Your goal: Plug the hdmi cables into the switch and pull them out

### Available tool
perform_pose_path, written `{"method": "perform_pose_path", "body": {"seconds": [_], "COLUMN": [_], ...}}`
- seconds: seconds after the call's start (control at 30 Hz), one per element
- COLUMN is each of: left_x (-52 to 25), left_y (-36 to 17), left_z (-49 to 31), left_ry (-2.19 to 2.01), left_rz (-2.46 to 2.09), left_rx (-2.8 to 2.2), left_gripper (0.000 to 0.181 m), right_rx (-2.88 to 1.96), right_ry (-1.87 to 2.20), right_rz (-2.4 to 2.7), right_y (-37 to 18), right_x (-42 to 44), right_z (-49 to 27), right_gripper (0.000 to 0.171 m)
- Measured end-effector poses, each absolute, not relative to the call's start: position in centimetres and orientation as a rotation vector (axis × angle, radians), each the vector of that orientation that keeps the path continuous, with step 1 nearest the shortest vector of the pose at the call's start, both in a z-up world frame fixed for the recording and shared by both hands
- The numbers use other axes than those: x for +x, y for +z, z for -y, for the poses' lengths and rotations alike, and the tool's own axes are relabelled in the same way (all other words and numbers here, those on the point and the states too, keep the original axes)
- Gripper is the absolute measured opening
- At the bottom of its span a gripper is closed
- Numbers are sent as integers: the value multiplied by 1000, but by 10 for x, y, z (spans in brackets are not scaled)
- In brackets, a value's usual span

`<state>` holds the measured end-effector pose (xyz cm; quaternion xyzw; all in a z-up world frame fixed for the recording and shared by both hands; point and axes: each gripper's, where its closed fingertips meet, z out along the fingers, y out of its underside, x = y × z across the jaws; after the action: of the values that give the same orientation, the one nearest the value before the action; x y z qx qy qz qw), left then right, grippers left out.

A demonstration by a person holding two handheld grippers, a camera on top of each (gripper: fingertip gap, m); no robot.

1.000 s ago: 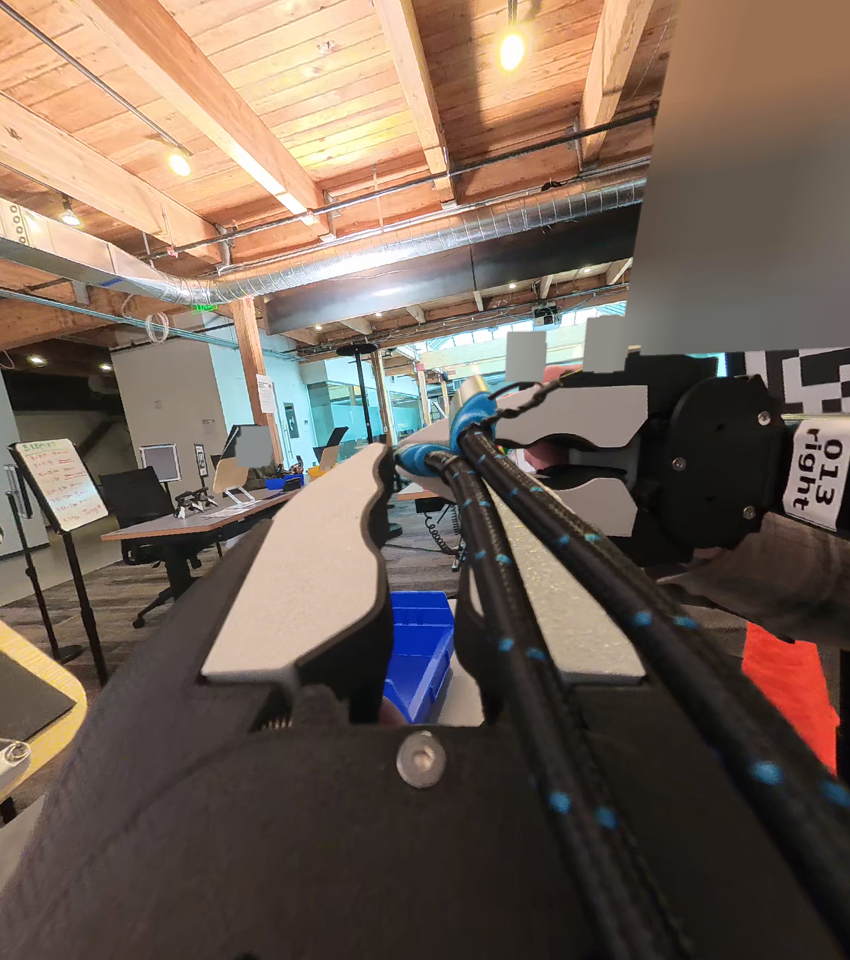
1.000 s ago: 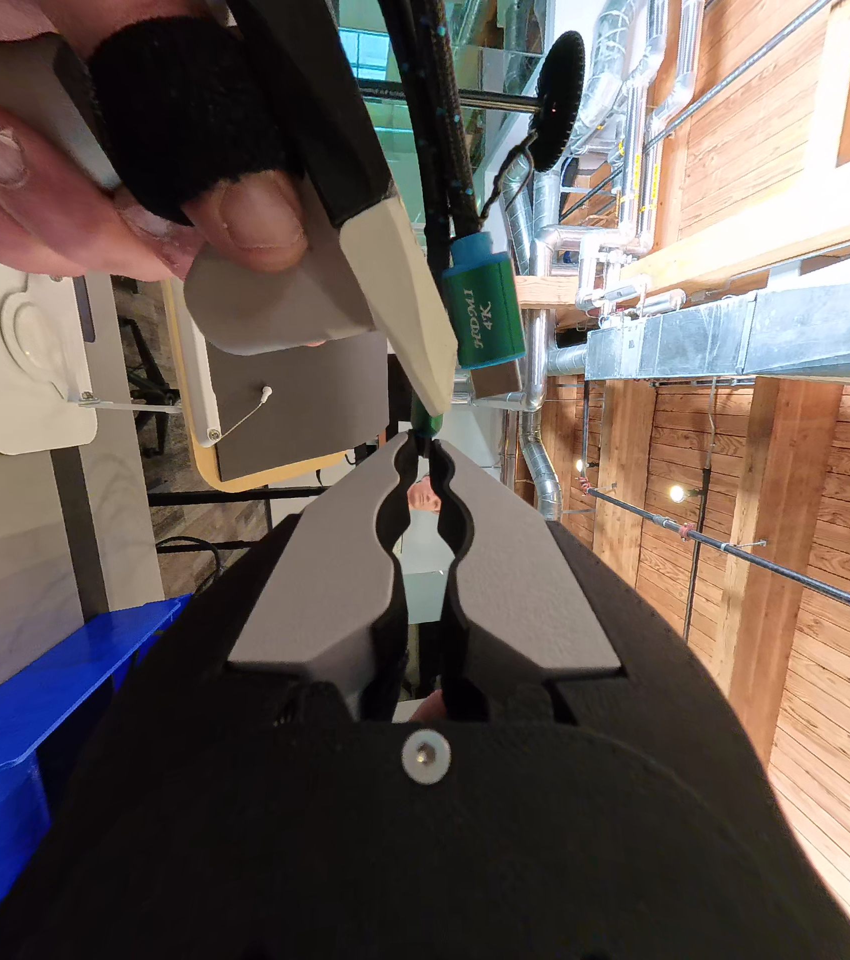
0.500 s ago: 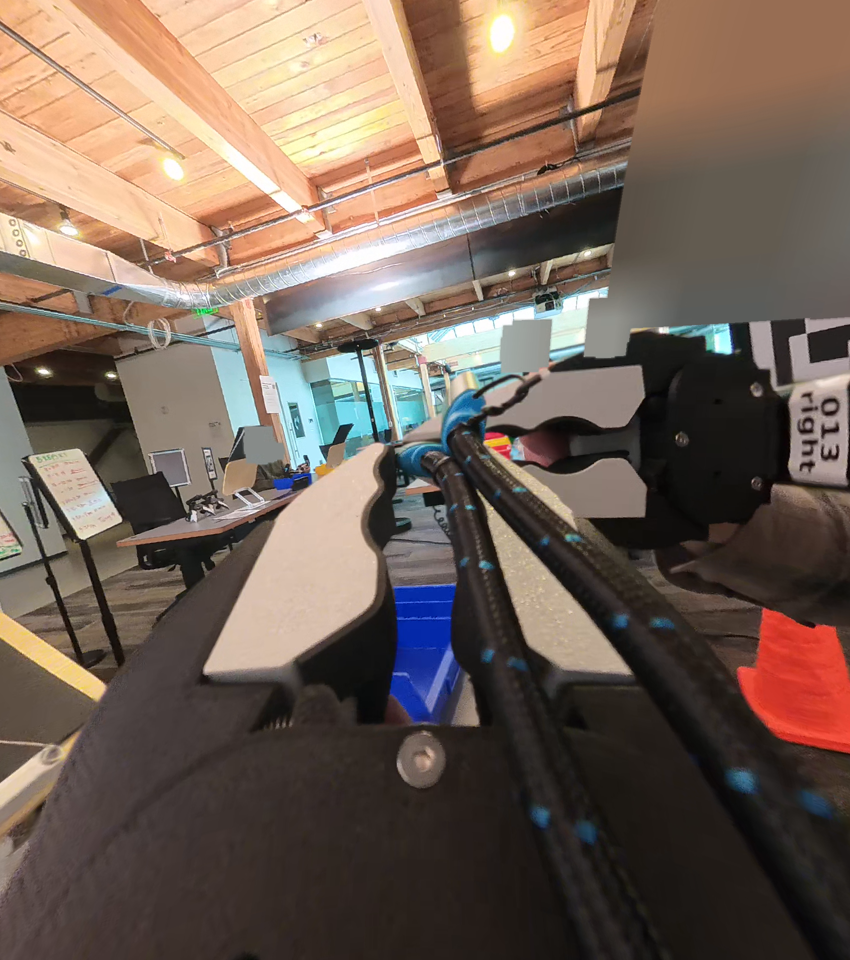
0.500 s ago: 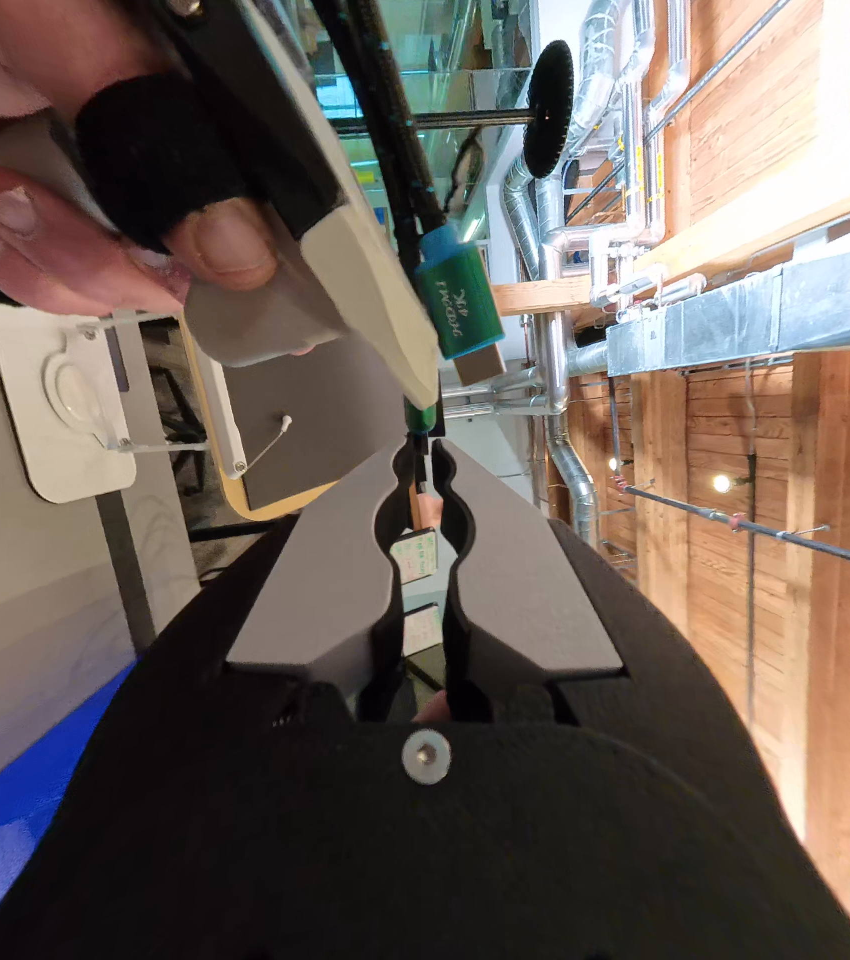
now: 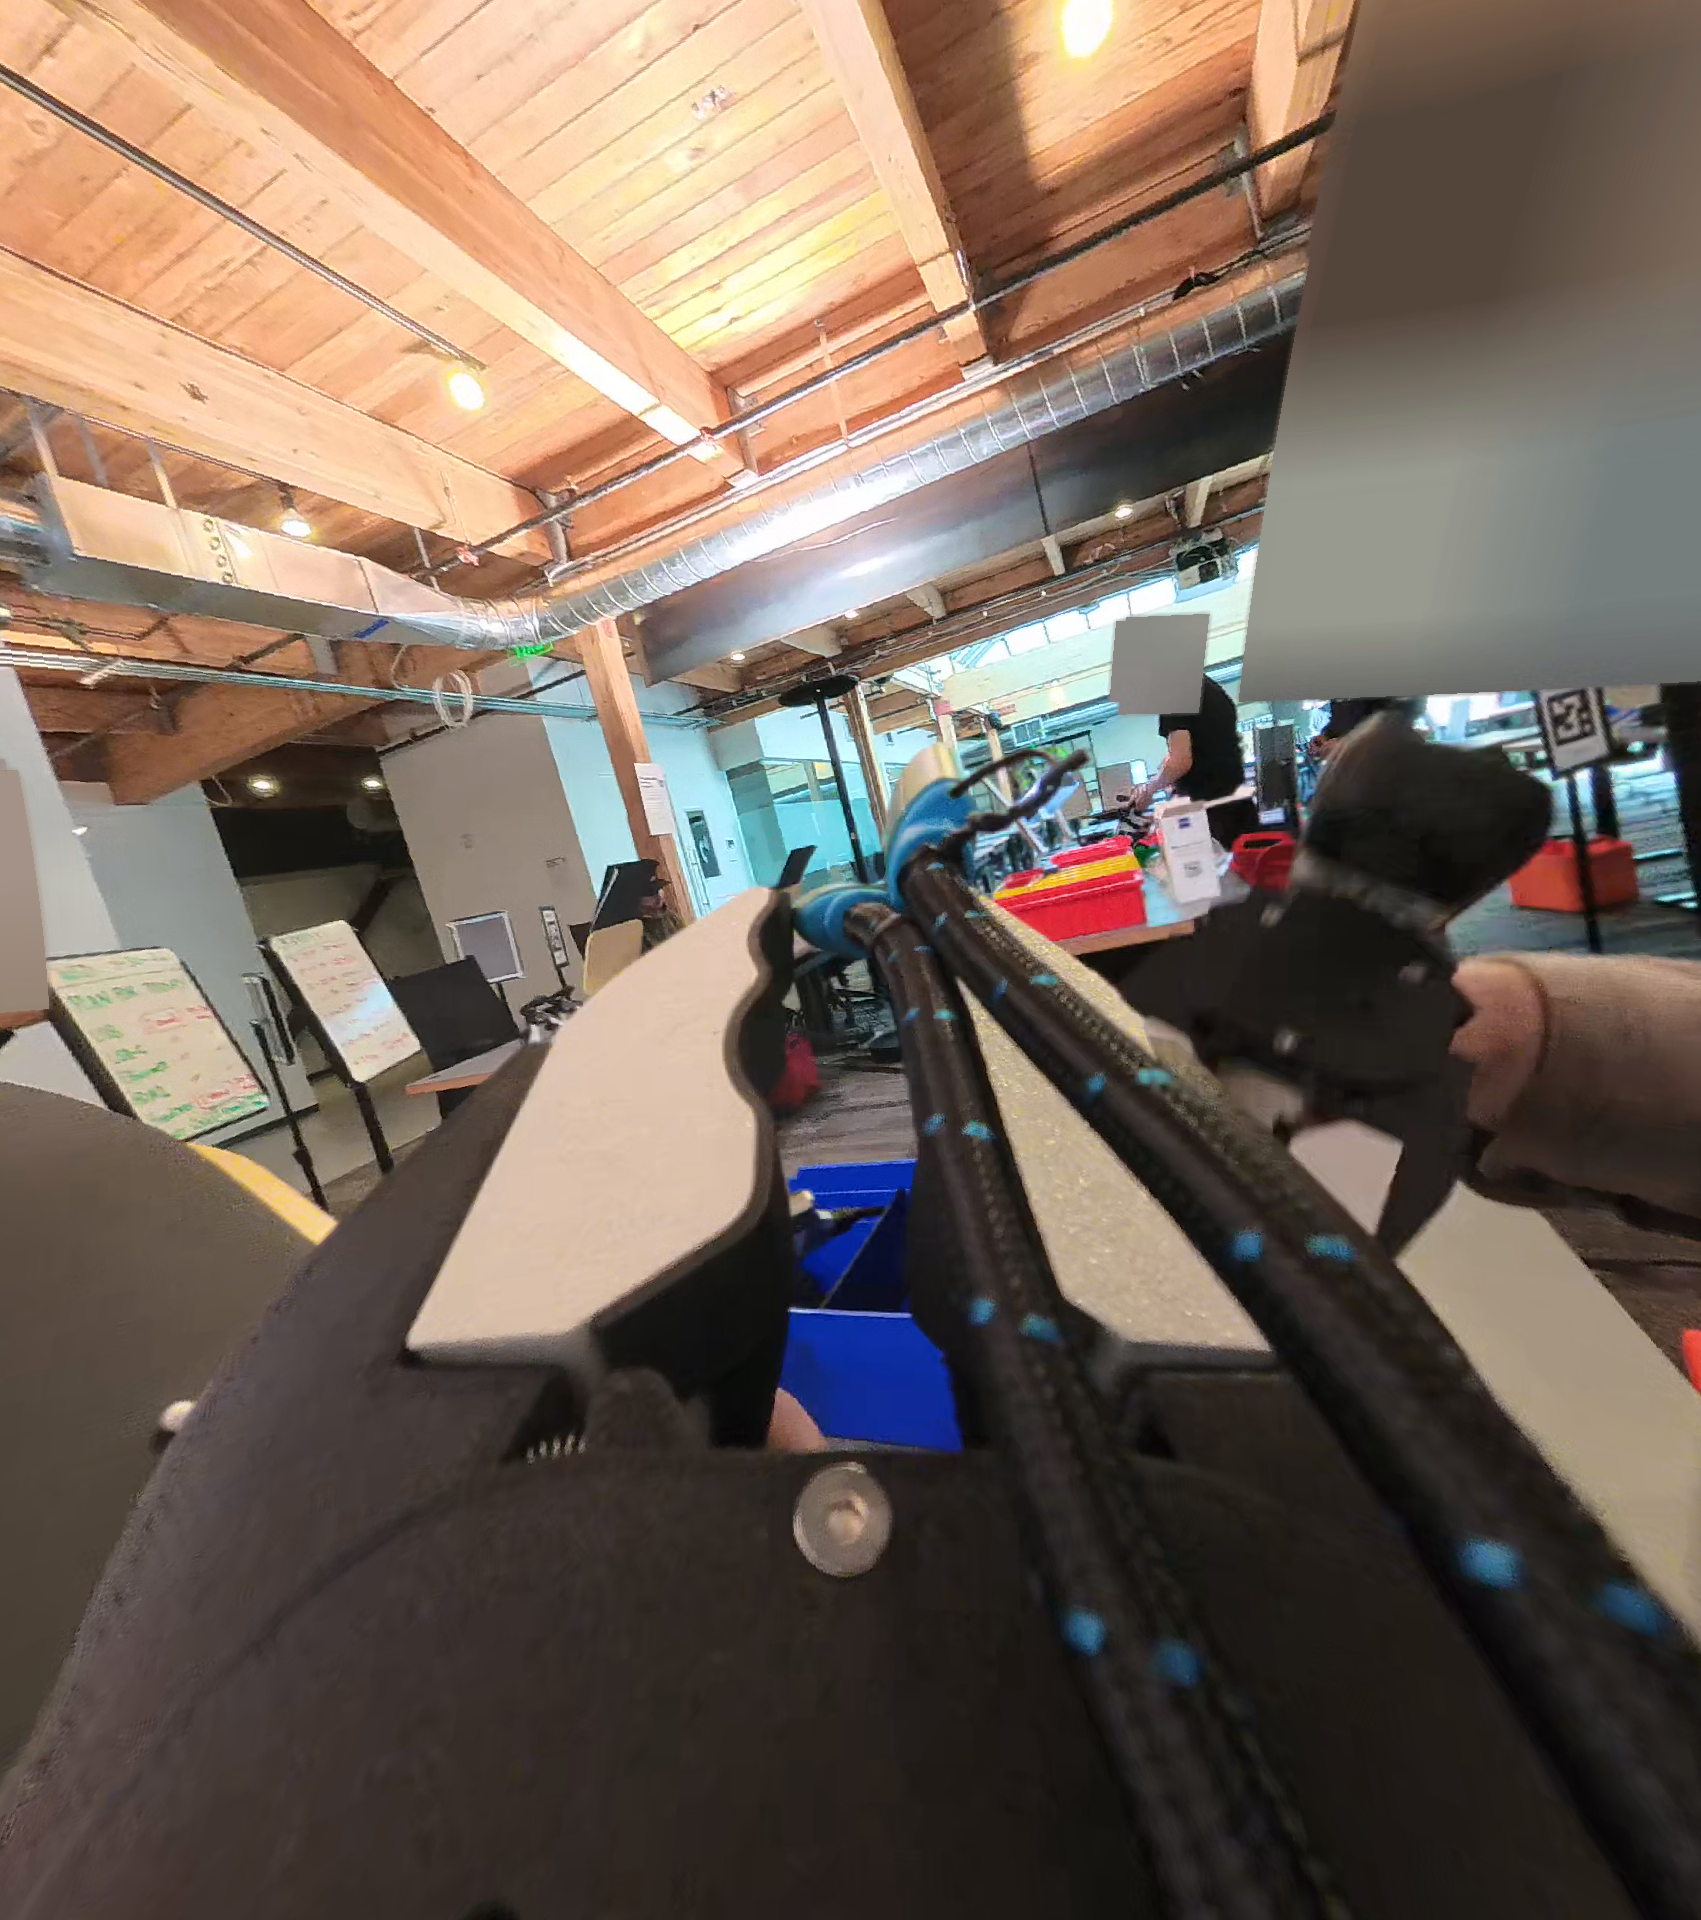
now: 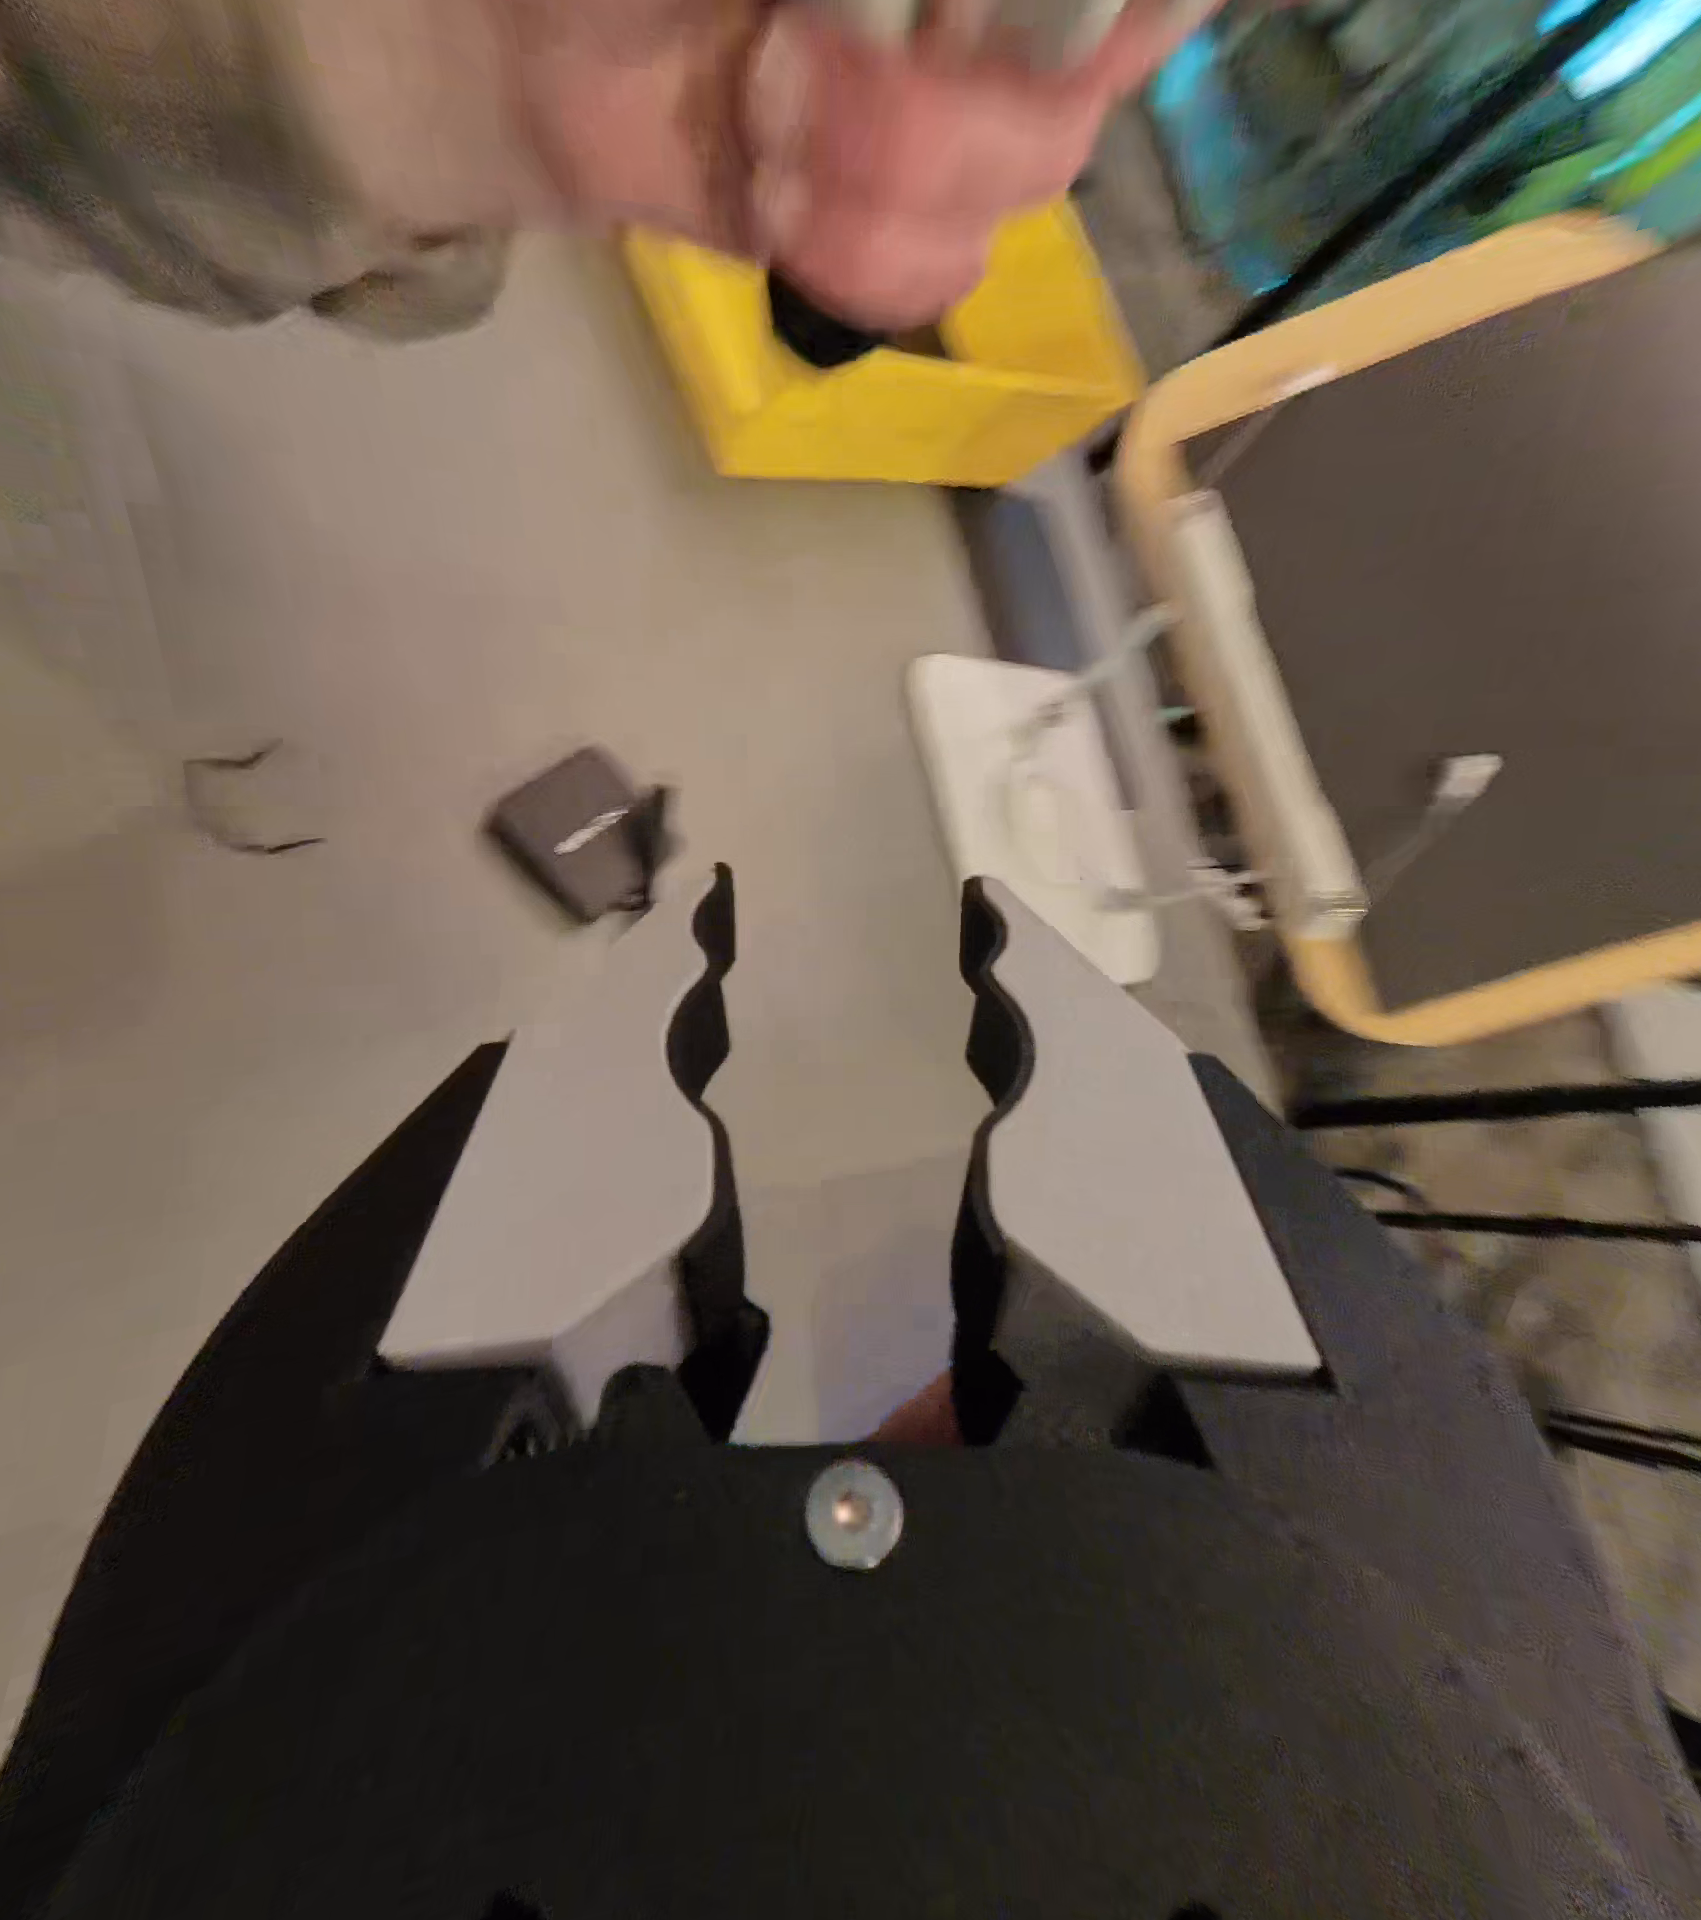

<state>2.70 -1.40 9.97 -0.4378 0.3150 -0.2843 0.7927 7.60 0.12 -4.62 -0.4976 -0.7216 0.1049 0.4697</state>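
Right wrist view shows the right tongs point(image 6: 841, 883) spread and empty just beside the small dark switch point(image 6: 576, 842) on the tabletop point(image 6: 358, 623), while the left tongs point(image 5: 861, 951) pinch both hdmi cables point(image 5: 991, 1143) well above, so steadying that switch looks next.

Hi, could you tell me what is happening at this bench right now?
A person works two handheld tools. The left tool points up with two braided HDMI cables draped over it, their blue plugs at its tip. The right tool is open and empty, aimed down at the grey table near a small dark box, probably the switch. Nothing is plugged in.
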Motion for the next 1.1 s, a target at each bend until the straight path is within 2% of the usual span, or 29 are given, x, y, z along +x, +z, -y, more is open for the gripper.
{"method": "perform_pose_path", "body": {"seconds": [0.13,0.37,0.5,0.53,0.8,0.93,1.0,1.03,1.1], "left_x": [13,-7,-16,-18,-26,-26,-25,-24,-24], "left_y": [107,113,118,119,126,129,129,130,131], "left_z": [14,10,11,11,15,19,21,23,26], "left_ry": [-573,-554,-550,-550,-542,-540,-548,-547,-545], "left_rz": [-670,-646,-634,-631,-620,-624,-630,-631,-635], "left_rx": [-931,-930,-920,-918,-903,-895,-892,-889,-886], "left_gripper": [21,20,20,20,21,21,21,21,21], "right_rx": [-1274,-1363,-1444,-1471,-1930,-2128,-2074,-2042,-1910], "right_ry": [391,415,436,442,482,699,856,860,799], "right_rz": [2006,2229,2244,2225,1889,1756,1815,1818,1861], "right_y": [-120,-216,-250,-255,-259,-253,-243,-238,-226], "right_x": [58,25,16,15,23,21,16,15,17], "right_z": [-1,-19,-26,-28,-28,38,76,81,76], "right_gripper": [52,51,46,38,29,41,58,61,56]}}
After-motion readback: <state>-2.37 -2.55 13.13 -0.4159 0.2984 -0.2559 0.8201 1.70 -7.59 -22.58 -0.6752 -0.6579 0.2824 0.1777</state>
